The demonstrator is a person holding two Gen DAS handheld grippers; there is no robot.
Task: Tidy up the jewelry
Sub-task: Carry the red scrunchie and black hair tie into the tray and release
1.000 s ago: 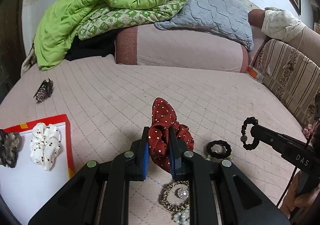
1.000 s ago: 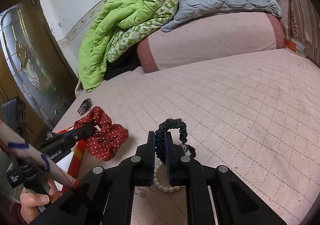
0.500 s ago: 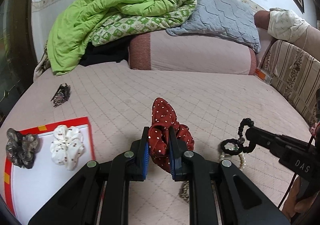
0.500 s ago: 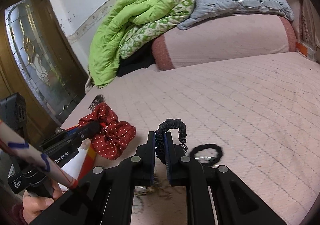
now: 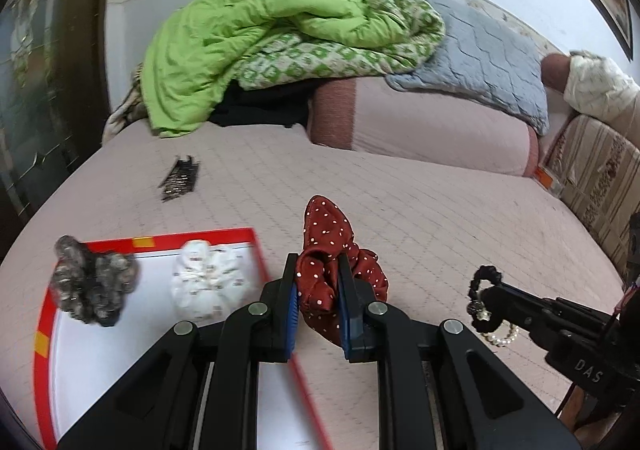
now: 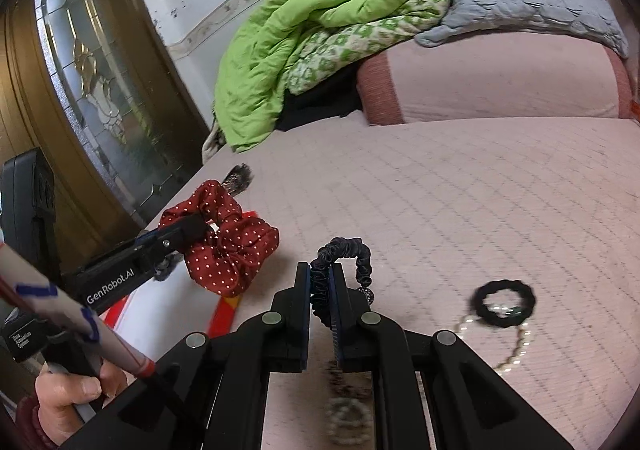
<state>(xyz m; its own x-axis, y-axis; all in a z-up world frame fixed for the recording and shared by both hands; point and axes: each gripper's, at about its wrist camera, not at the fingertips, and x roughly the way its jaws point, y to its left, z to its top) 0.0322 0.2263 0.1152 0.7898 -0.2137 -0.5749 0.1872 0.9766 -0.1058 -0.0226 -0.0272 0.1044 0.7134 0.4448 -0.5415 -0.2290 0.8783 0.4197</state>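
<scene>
My left gripper (image 5: 318, 282) is shut on a red white-dotted scrunchie (image 5: 326, 238), held above the pink bed just right of a red-rimmed white tray (image 5: 160, 246). On the tray lie a grey scrunchie (image 5: 90, 284) and a white scrunchie (image 5: 210, 278). My right gripper (image 6: 321, 282) is shut on a thin black hair tie with a bead (image 6: 352, 254). In the right wrist view the left gripper (image 6: 196, 228) carries the red scrunchie (image 6: 228, 246) at the left. In the left wrist view the right gripper (image 5: 486, 300) shows at the right with the black tie (image 5: 480, 282).
On the bed lie a black ring scrunchie (image 6: 504, 302), a pearl bracelet (image 6: 516, 346), a beaded piece (image 6: 348, 418) under my right gripper and a dark hair claw (image 5: 180, 177). Green quilt (image 5: 260, 37), grey pillow (image 5: 488, 57) and bolster (image 5: 420, 121) fill the back. A person's hand (image 6: 68, 398) grips the left handle.
Both grippers have swung left with their scrunchies still gripped. The tray has come further into the left view, near my left gripper. The black ring and pearls have slid right in the right view.
</scene>
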